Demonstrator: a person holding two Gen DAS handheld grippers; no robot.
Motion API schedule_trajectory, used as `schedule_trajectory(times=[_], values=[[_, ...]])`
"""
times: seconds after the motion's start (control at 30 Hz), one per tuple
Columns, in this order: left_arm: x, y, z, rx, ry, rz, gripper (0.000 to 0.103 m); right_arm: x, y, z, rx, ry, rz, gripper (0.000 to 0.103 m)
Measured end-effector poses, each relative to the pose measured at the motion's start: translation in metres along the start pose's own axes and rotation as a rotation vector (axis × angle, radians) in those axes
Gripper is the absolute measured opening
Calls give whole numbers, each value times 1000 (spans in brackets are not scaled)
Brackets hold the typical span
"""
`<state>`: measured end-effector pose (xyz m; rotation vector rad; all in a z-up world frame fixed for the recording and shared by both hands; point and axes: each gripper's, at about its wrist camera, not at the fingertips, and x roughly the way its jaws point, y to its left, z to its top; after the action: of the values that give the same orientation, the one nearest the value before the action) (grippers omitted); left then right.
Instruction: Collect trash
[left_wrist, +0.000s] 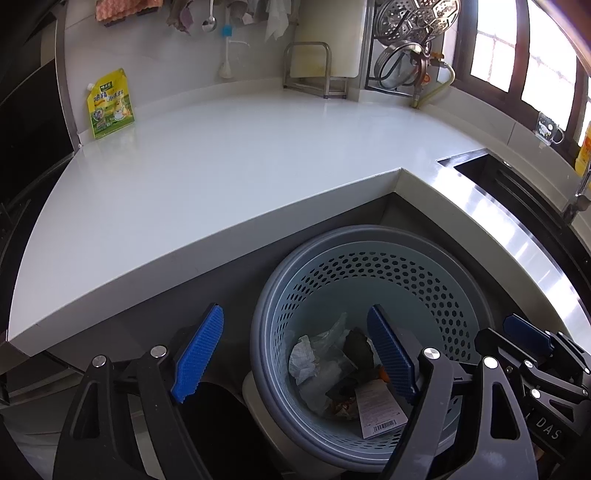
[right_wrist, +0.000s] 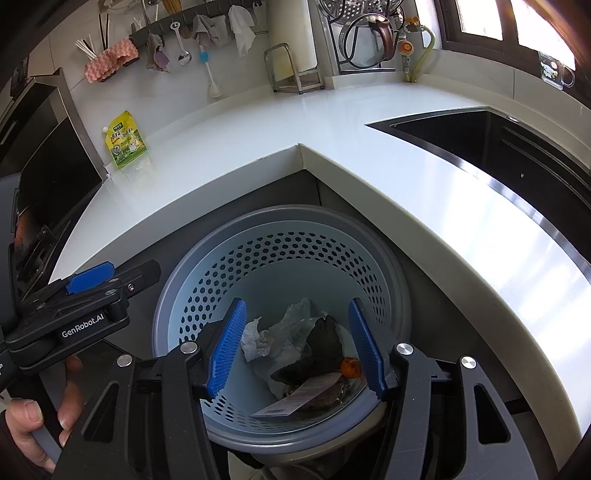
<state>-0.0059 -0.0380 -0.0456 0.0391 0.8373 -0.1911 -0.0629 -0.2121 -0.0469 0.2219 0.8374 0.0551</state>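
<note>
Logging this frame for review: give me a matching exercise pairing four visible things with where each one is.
Things:
1. yellow-green pouch
2. barcoded paper tag
3. metal ladle
4. perforated trash basket

Places:
A. hanging on the wall rail
B. on the floor in the counter's inner corner
C. standing on the white counter against the wall
D. lying on the trash inside the basket

Pairs: 1-C, 2-D, 3-A, 4-B

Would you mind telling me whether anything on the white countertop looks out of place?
Only the yellow-green spouted pouch stands out: it sits alone against the wall at the white countertop's far left end. Nothing looks spilled or damaged.
</note>
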Motion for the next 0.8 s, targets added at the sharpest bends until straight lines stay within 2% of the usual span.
schedule_trajectory(times=[0.13,0.37,0.47,0.7,0.8], values=[[1,0,0,-2,1,3,79,0,-1,0,4,-2,0,56],[-1,0,-1,-5,-6,11,87,0,-2,-1,8,-2,-1,57],[-3,2,-1,-12,-11,17,92,0,-3,-2,7,-5,-8,61],[-4,2,-1,-14,-10,31,95,-1,-4,-4,7,-12,-19,63],[-4,3,-1,-15,-11,37,96,-1,-4,-4,10,-19,-23,68]])
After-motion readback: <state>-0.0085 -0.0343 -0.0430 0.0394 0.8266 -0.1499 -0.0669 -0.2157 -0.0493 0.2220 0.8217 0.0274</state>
